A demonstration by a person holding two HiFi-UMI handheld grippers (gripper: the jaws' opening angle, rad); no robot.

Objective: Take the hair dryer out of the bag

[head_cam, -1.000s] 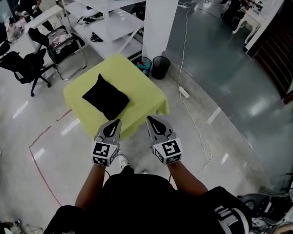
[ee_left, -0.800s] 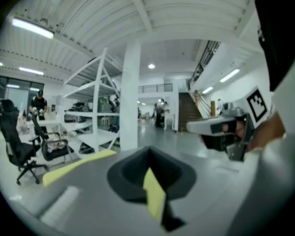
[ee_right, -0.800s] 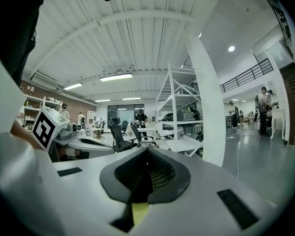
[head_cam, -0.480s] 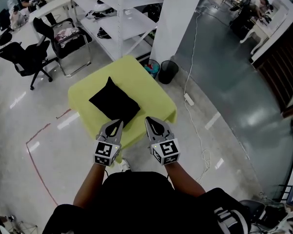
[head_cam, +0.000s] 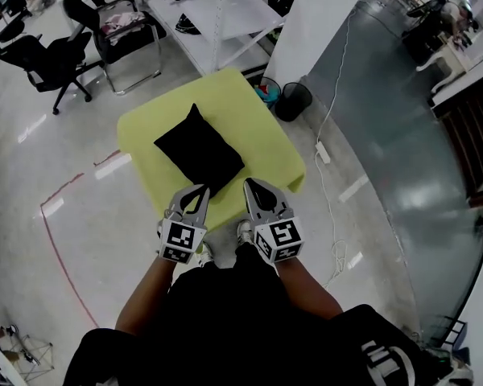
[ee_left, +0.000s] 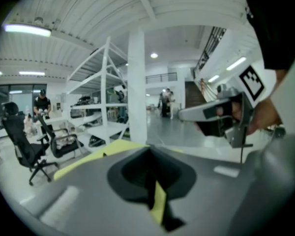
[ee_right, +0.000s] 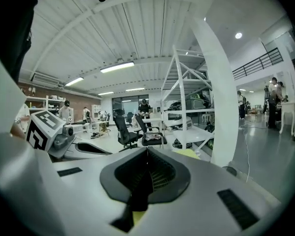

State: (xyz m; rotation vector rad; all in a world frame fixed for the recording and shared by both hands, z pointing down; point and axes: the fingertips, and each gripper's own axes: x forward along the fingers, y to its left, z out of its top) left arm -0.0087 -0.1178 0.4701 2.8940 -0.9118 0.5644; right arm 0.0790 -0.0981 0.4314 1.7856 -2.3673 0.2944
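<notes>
A black bag (head_cam: 199, 150) lies on a small table under a yellow-green cloth (head_cam: 253, 127). The hair dryer is not visible. In the head view my left gripper (head_cam: 203, 190) is shut and empty, its tip over the table's near edge, just short of the bag's near corner. My right gripper (head_cam: 249, 185) is shut and empty too, beside it to the right, over bare cloth. The left gripper view shows its own closed jaws (ee_left: 150, 154) with yellow cloth (ee_left: 108, 151) past them and the right gripper (ee_left: 221, 114) at the right. The right gripper view shows closed jaws (ee_right: 147, 154).
White shelving (head_cam: 225, 14) and a white pillar (head_cam: 322, 14) stand behind the table. Two small bins (head_cam: 294, 99) sit by the table's far right corner. Black office chairs (head_cam: 44, 59) are at the far left. A white cable with a power strip (head_cam: 322, 151) runs over the floor at right.
Both grippers, still shut, have come forward to the table's near edge. The table and bag now sit closer and larger in the head view.
</notes>
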